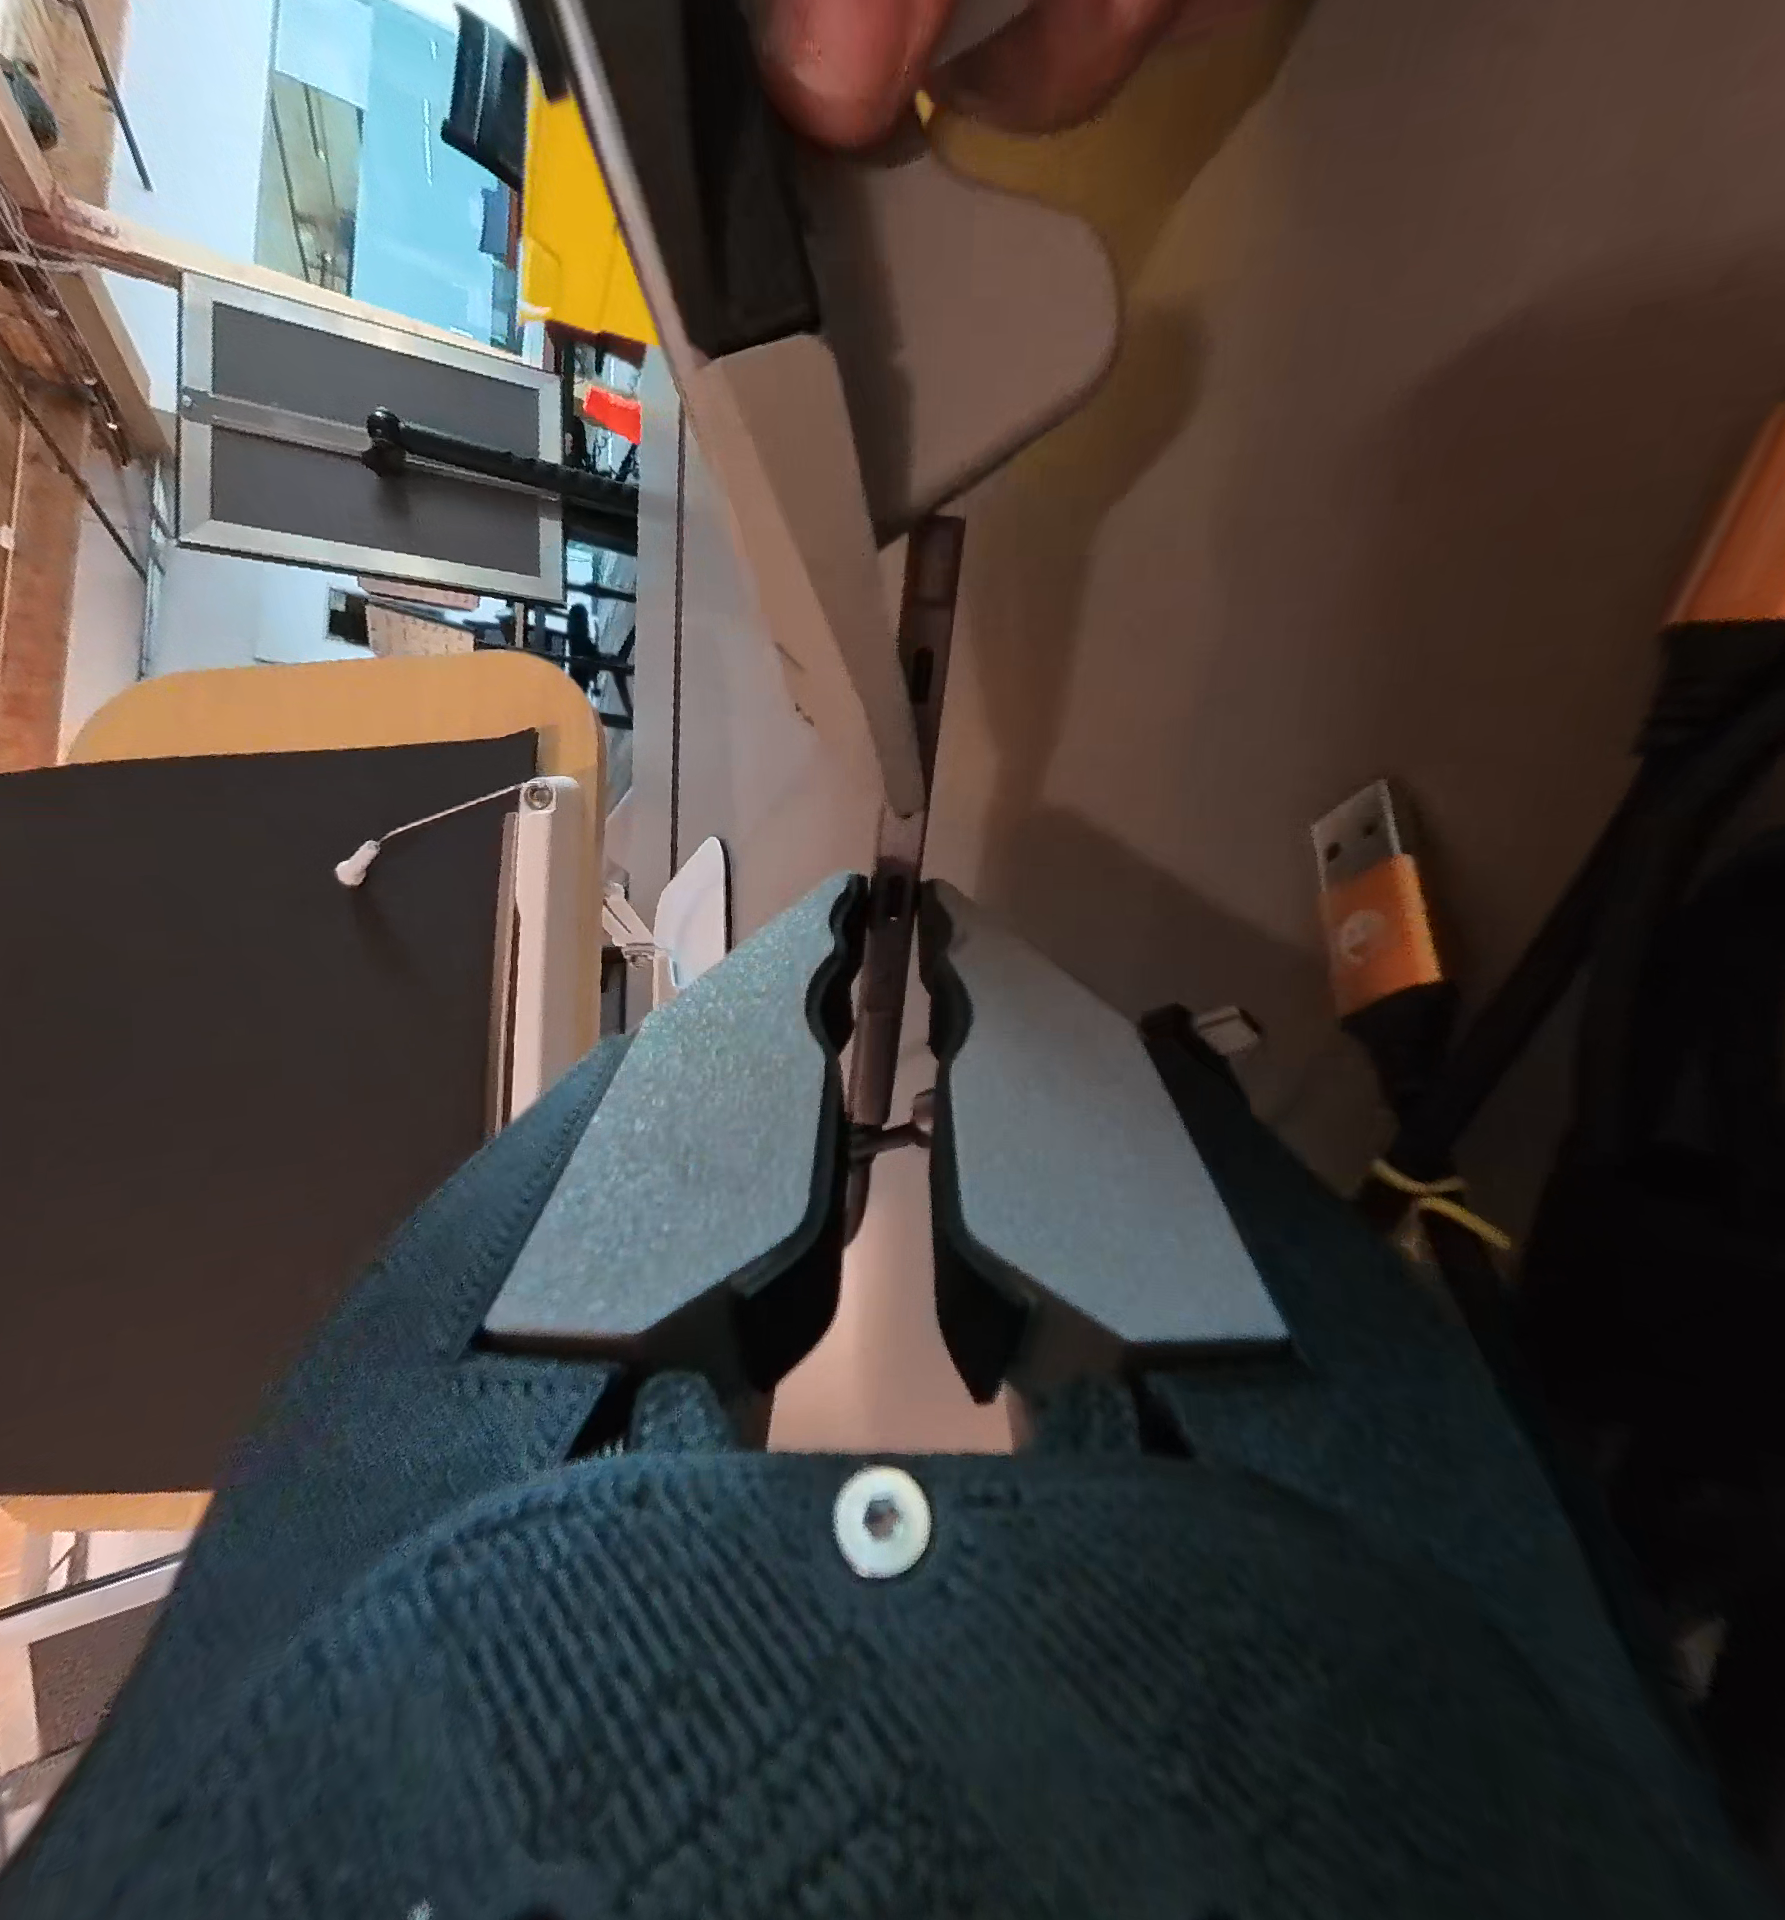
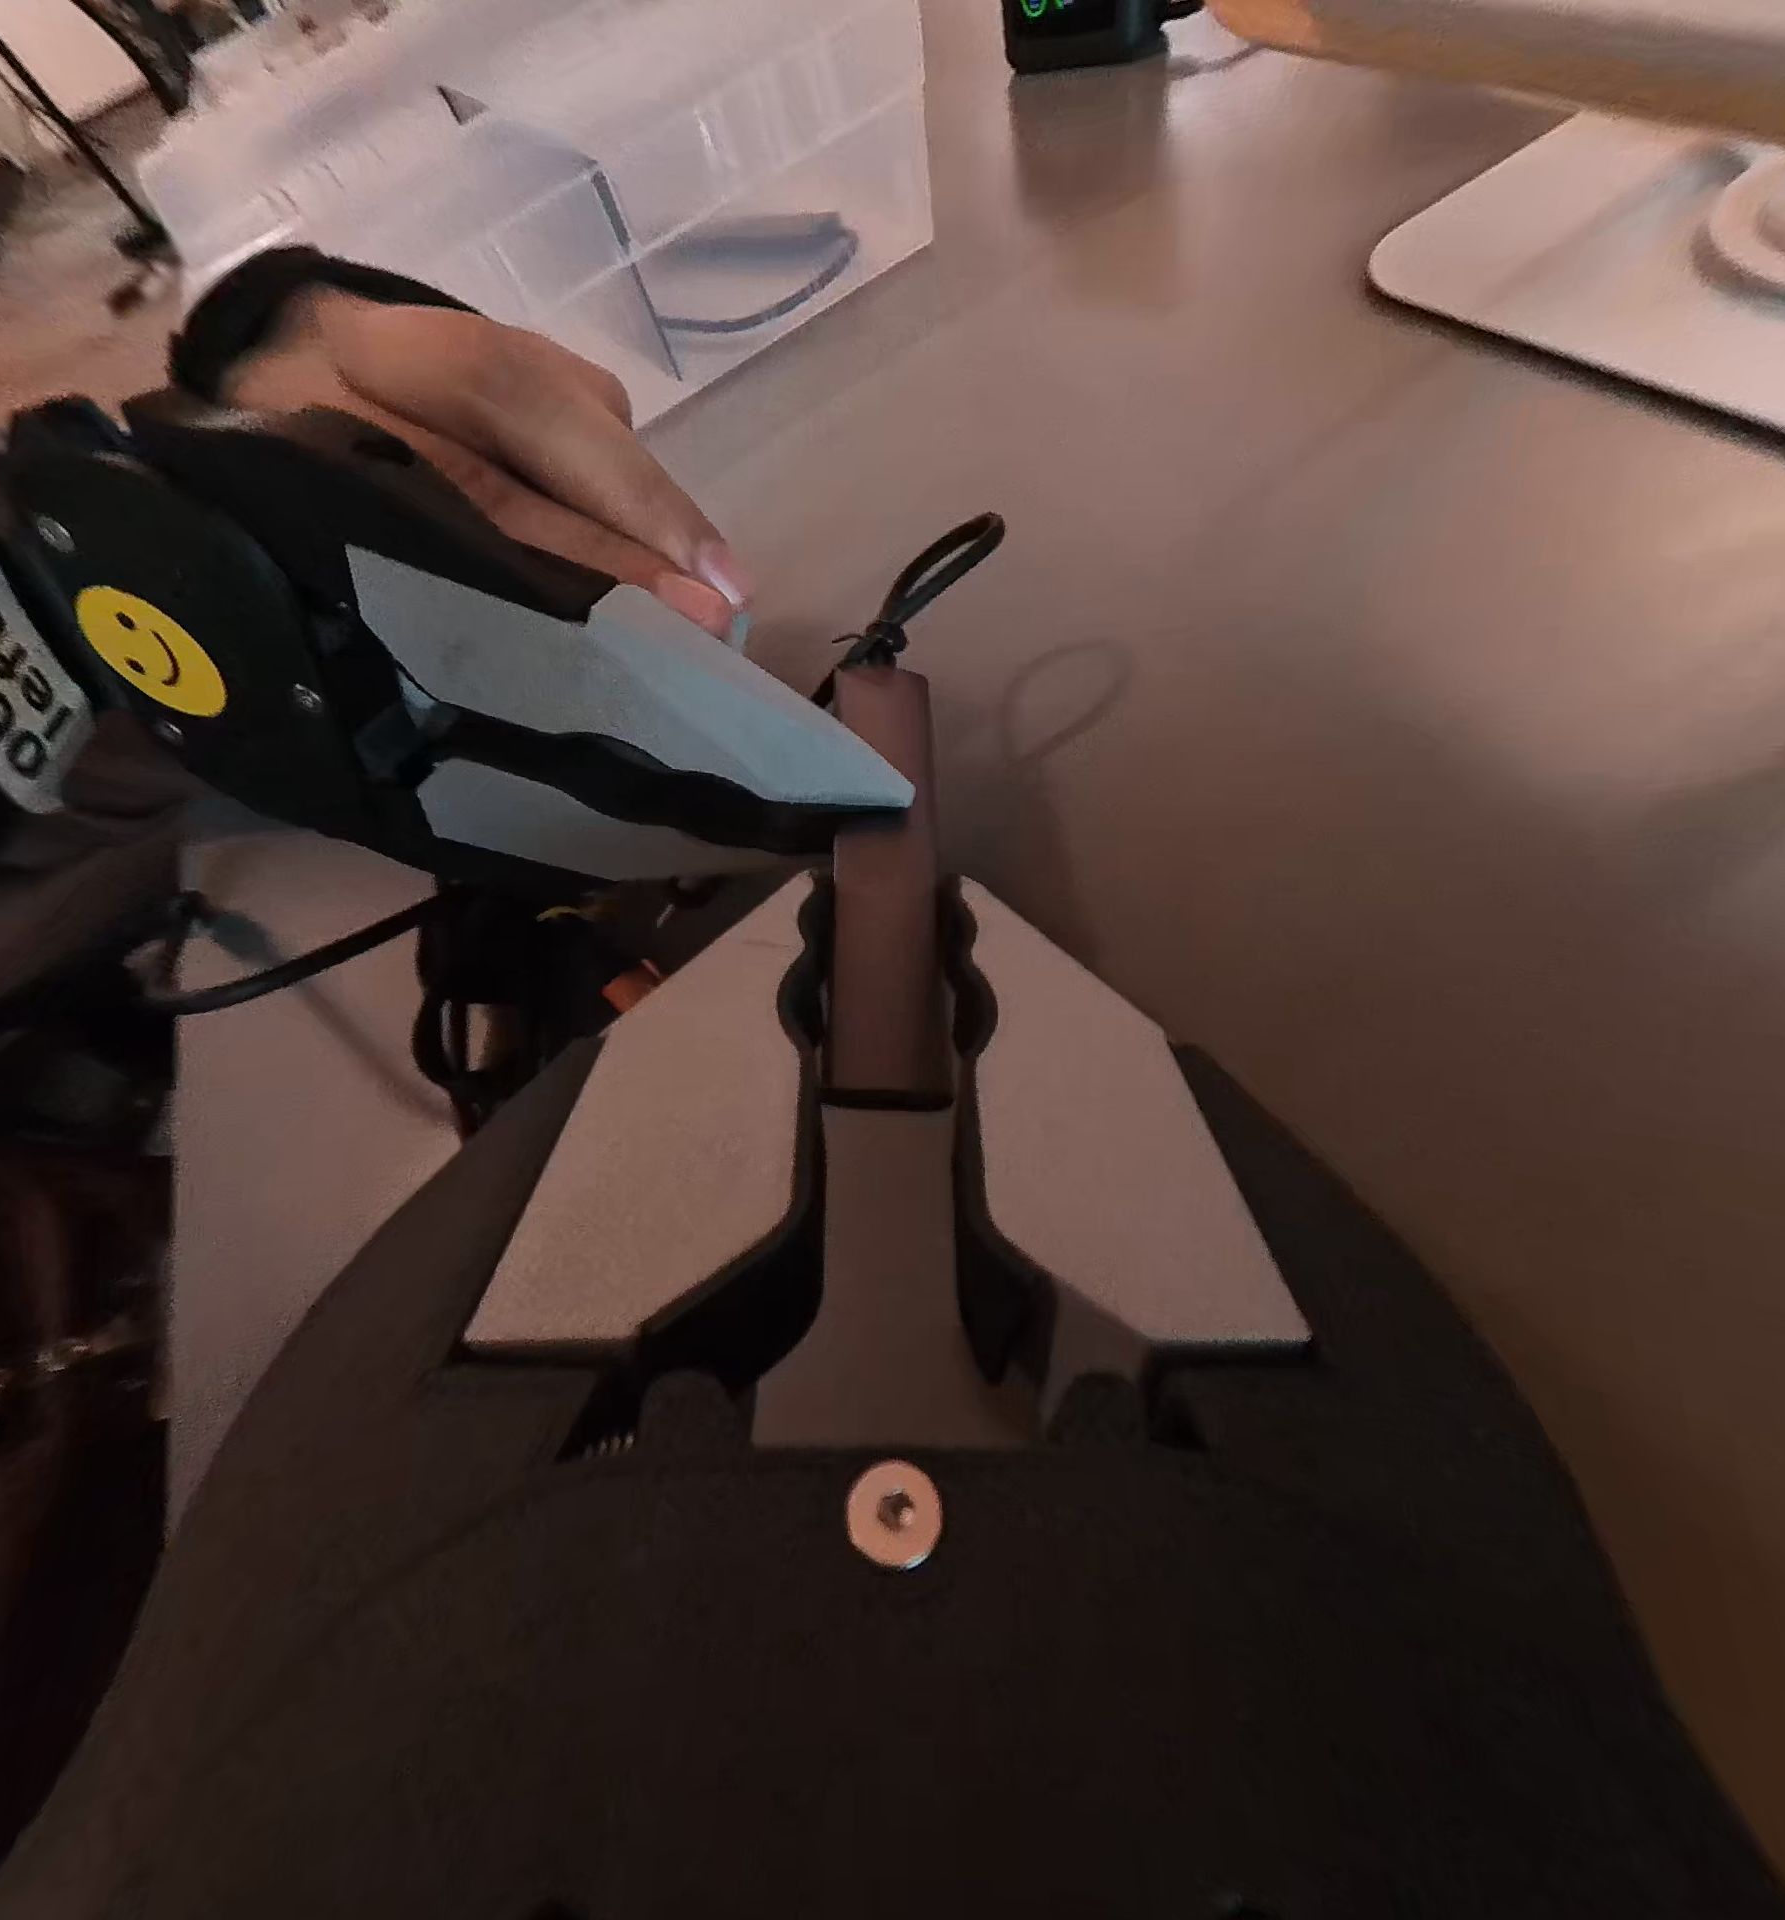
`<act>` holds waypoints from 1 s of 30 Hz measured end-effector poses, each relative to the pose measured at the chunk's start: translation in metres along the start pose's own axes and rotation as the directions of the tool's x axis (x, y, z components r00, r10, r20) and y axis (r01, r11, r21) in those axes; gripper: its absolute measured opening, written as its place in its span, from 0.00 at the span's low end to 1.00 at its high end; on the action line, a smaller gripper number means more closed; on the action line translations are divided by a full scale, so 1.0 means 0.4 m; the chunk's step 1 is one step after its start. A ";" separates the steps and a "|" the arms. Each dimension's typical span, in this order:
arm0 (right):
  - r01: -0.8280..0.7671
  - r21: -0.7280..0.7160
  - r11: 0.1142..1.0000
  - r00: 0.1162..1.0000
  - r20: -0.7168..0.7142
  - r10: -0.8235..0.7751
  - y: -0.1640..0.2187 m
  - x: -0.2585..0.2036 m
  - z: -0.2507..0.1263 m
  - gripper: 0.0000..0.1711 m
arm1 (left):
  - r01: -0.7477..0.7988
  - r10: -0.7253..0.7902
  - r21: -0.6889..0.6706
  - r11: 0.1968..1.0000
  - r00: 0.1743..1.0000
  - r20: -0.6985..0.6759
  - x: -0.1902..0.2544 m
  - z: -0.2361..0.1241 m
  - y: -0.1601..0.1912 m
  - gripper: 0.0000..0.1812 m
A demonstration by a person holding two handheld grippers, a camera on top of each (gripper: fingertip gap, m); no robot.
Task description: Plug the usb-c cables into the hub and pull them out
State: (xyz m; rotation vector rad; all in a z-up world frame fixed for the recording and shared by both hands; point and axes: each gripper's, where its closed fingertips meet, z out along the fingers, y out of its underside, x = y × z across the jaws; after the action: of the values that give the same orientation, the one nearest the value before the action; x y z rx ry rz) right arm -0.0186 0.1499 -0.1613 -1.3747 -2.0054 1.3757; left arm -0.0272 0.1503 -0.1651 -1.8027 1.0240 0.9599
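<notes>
currently both of my grippers are on the hub (image 2: 883, 935), a slim dark bar standing on edge over the grey table (image 2: 1335, 727). my right gripper (image 2: 883, 971) has its fingers closed on the near end of the bar, one pad on each broad face. the hub's long axis runs straight out along those fingers, away from the camera. my left gripper (image 2: 846, 821) comes in from the left, across that axis, and its tips meet the hub about midway along. in the left wrist view that gripper (image 1: 893, 966) is pinched on the thin bar (image 1: 893, 935), and the port edge (image 1: 919, 665) faces the camera.

the far end of the hub carries a short looped tail with a cable tie (image 2: 909, 613).

no cable is in either hand. an orange usb plug (image 1: 1381, 914) and a smaller plug with a silver tip (image 1: 1215, 1029) lie on the table to the right of my left fingers, near but not touching them; whether the smaller one is usb-c i cannot tell.

judgement: the left hand lies nearer the plugs, so it should let go and fetch one while the right steadies the hub. the plug must then travel square to the long axis, into the port edge.
</notes>
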 end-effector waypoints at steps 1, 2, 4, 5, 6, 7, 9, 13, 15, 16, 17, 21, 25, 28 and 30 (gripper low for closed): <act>0.028 -0.002 1.000 0.999 -0.026 -0.028 -0.001 0.004 -0.001 0.11 | 0.001 -0.001 0.000 1.000 1.000 0.006 -0.002 0.001 0.001 0.04; 0.056 -0.004 0.998 0.997 -0.054 -0.056 -0.003 0.008 -0.004 0.11 | -0.006 0.006 0.002 1.000 1.000 0.017 -0.004 0.001 0.001 0.04; 0.110 -0.014 0.994 0.987 -0.116 -0.110 -0.005 0.019 -0.010 0.15 | -0.020 0.020 -0.005 1.000 0.999 0.031 -0.005 0.004 0.001 0.04; 0.137 -0.026 0.990 0.979 -0.147 -0.139 -0.005 0.024 -0.012 0.16 | -0.020 0.020 -0.019 1.000 0.999 0.028 -0.004 0.006 0.004 0.04; 0.166 -0.034 0.986 0.970 -0.174 -0.170 -0.005 0.028 -0.013 0.17 | -0.023 0.024 -0.024 0.999 0.999 0.030 -0.003 0.008 0.006 0.04; 0.196 -0.042 0.980 0.960 -0.195 -0.200 -0.007 0.030 -0.014 0.18 | -0.031 0.032 -0.028 0.999 0.999 0.034 -0.004 0.008 0.007 0.04; 0.254 -0.081 0.964 0.936 -0.231 -0.266 0.000 0.033 -0.015 0.16 | -0.041 0.044 -0.046 0.998 0.997 0.057 -0.012 0.007 0.015 0.04; 0.364 -0.199 0.910 0.856 -0.313 -0.411 0.020 0.047 -0.006 0.14 | -0.029 0.031 -0.043 0.999 0.997 0.068 -0.017 -0.001 0.027 0.04; 0.423 -0.231 0.876 0.805 -0.348 -0.480 0.015 0.045 -0.003 0.13 | -0.038 0.041 -0.042 0.998 0.997 0.070 -0.018 -0.004 0.027 0.04; 0.451 -0.247 0.858 0.777 -0.365 -0.513 0.012 0.044 -0.003 0.13 | -0.045 0.048 -0.046 0.998 0.996 0.072 -0.018 -0.004 0.028 0.04; 0.478 -0.265 0.838 0.748 -0.378 -0.546 0.010 0.042 -0.003 0.12 | -0.052 0.055 -0.049 0.997 0.996 0.072 -0.017 -0.004 0.027 0.04; 0.557 -0.319 0.767 0.648 -0.412 -0.641 0.005 0.037 -0.001 0.10 | -0.061 0.065 -0.055 0.997 0.996 0.068 -0.015 -0.006 0.029 0.04; 0.561 -0.325 0.761 0.638 -0.416 -0.648 0.004 0.033 0.001 0.09 | -0.040 0.042 -0.037 0.999 0.997 0.066 -0.017 -0.012 0.029 0.04; 0.562 -0.320 0.762 0.644 -0.410 -0.647 0.004 0.029 0.003 0.09 | 0.054 -0.054 0.006 0.999 0.998 0.042 -0.015 -0.014 0.028 0.04; 0.557 -0.292 0.777 0.668 -0.398 -0.629 0.001 0.023 0.003 0.08 | 0.141 -0.141 0.043 0.989 0.990 0.006 -0.012 -0.016 0.028 0.04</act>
State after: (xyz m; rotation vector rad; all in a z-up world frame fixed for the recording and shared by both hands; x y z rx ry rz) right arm -0.0235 0.1569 -0.1644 -0.8454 -1.9615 0.5305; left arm -0.0376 0.1424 -0.1618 -1.8081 0.8921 0.8534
